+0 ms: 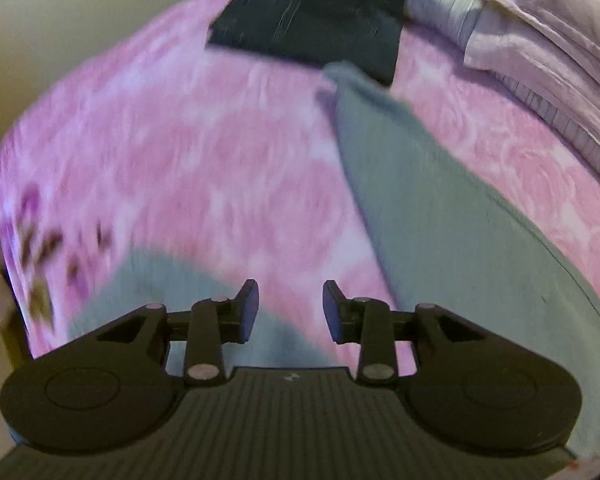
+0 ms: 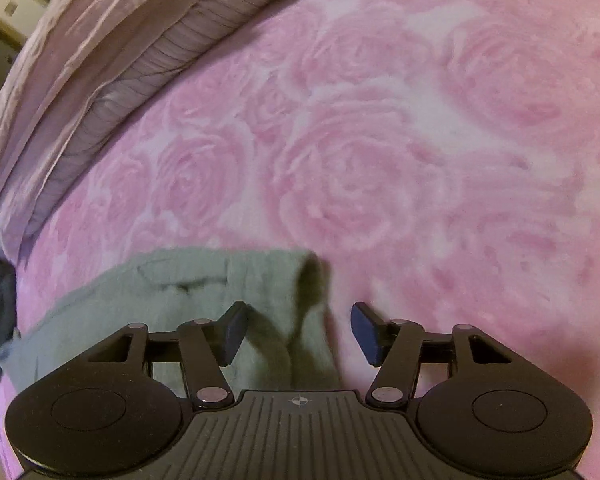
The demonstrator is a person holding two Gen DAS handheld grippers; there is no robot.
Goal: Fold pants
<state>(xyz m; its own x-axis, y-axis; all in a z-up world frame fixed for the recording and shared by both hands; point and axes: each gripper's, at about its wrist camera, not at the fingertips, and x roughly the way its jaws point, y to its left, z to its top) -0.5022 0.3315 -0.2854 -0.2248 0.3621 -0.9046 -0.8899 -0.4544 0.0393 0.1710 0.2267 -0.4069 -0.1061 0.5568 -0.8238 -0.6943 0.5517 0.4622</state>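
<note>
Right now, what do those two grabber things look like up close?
Both are matte black plastic. The left gripper and the right gripper each have two flat, paddle-shaped fingers on jointed bars with shiny silver pins. Behind each finger sits a big rounded housing with a circle pressed into it. Between the housings lies a ribbed plate with a small crosshair mark. No cables or sleeves show.

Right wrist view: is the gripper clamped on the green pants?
No. The right gripper stands open over the edge of the green pants, its pads apart and pressing on nothing, with the pink blanket beyond.
</note>
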